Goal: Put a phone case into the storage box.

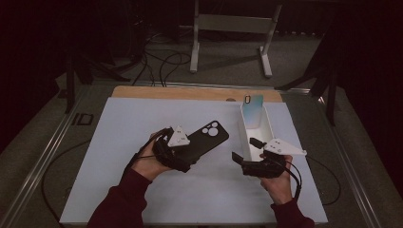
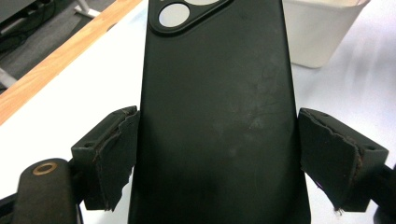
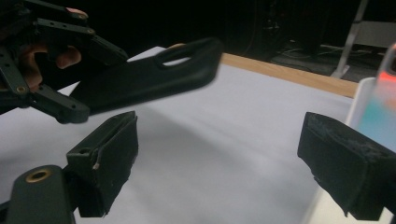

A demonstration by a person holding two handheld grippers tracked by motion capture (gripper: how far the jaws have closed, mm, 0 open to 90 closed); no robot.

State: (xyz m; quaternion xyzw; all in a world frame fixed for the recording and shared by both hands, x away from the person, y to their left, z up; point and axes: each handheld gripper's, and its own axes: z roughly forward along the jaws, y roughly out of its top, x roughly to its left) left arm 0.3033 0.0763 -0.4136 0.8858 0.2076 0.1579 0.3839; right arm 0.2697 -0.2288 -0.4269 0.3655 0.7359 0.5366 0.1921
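**Dark room, white work mat: phone case in hand**

Dim surroundings: grey carpet, loose cables and a metal stand beyond the table's far edge. On the table lies a white mat (image 1: 142, 199), with a strip of bare wood (image 1: 190, 92) showing along its far side.

Item one: a black phone case (image 1: 205, 139), camera cut-outs at its far end. Your left gripper (image 1: 187, 154) holds it by its long sides, jaws clamped against both edges near the lower end; it hangs lifted off the mat, tilted up and pointing toward the bin.

Item two: a white rectangular bin (image 1: 245, 137) at the right of the mat, narrow end toward you. A phone with a pale teal back (image 1: 252, 111) leans upright inside, against its far end.

Item three: your right gripper (image 1: 240, 160), just beside the bin's near end, jaws spread wide with nothing between them.
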